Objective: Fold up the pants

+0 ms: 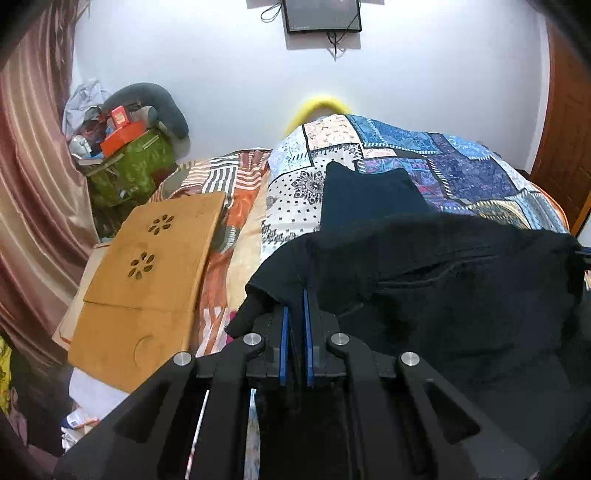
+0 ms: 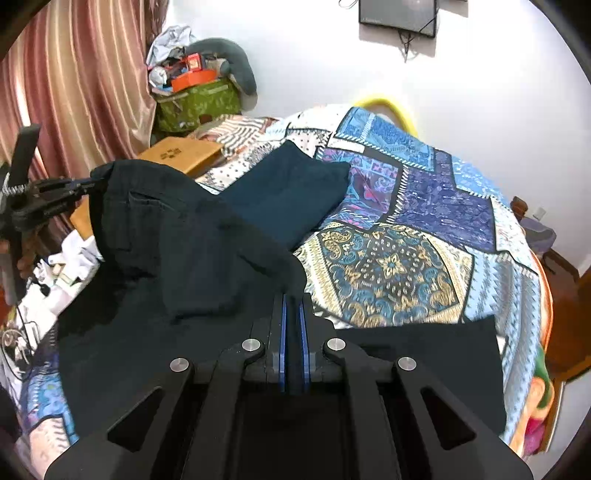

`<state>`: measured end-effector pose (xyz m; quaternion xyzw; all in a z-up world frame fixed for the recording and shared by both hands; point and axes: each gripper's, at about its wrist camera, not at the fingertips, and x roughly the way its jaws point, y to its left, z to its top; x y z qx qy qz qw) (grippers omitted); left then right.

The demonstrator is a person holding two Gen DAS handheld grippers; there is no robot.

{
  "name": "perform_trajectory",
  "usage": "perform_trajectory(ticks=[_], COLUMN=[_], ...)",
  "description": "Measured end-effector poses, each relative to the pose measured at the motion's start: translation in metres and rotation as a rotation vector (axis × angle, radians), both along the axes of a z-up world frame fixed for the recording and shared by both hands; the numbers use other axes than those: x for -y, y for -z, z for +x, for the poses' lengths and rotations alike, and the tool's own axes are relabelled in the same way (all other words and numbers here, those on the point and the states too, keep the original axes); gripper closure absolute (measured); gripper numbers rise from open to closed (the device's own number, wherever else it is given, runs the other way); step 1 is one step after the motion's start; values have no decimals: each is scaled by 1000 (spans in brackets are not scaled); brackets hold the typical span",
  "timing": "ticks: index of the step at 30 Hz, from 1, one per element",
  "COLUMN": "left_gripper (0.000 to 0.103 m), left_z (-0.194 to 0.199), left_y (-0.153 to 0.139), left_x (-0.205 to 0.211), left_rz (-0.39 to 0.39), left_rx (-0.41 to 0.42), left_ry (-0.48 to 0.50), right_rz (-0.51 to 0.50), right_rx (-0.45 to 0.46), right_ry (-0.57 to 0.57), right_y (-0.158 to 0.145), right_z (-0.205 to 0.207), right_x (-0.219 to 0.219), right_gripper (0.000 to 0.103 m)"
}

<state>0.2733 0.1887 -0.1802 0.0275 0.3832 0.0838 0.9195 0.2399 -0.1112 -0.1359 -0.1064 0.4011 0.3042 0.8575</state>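
Dark navy pants (image 1: pixel 443 280) lie on a patchwork bedspread (image 1: pixel 424 147), their waist end lifted. My left gripper (image 1: pixel 294 295) is shut on one corner of the waistband. My right gripper (image 2: pixel 293 299) is shut on the other corner of the pants (image 2: pixel 192 243). The waist with a pocket seam hangs stretched between the two grippers. The legs (image 2: pixel 291 192) stretch away across the bedspread (image 2: pixel 406 229) toward the wall. The left gripper also shows at the left edge of the right wrist view (image 2: pixel 79 186).
A wooden lap tray (image 1: pixel 147 280) lies on the bed to the left. A green bag with boxes and a grey neck pillow (image 1: pixel 136 155) stands in the corner by pink curtains (image 1: pixel 33 184). A wooden door (image 1: pixel 565 129) is on the right. A dark screen (image 1: pixel 321 14) hangs on the wall.
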Motion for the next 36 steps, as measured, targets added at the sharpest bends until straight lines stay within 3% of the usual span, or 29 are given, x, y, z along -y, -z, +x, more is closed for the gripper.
perform_trajectory(ticks=[7,16,22,26,32,36], left_gripper=[96,96,97,97,96,94], left_z=[-58,-122,-151,-160,-166,-159], left_y=[8,36,69,87,68,39], left_x=[-5,-25,-32,-31,-31,-30], left_rz=[-46,-151,-208,-183,-159,-140], left_rx=[-22,-54,-133,-205,-209,-170], left_ry=[-15,-108,-132,-137,-133,-124], right_rz=[18,22,30,35,79,82], right_rx=[23,-24,-119,-151,-159,-138], right_ry=[-21,-60,-35,-38,-21,-16], right_y=[-1,17,41,49,30,14], right_z=[-54,-98,-114,-123,-121,-119], right_x=[4,4,12,14,29,41], right_gripper=[98,97,96,93,89,78])
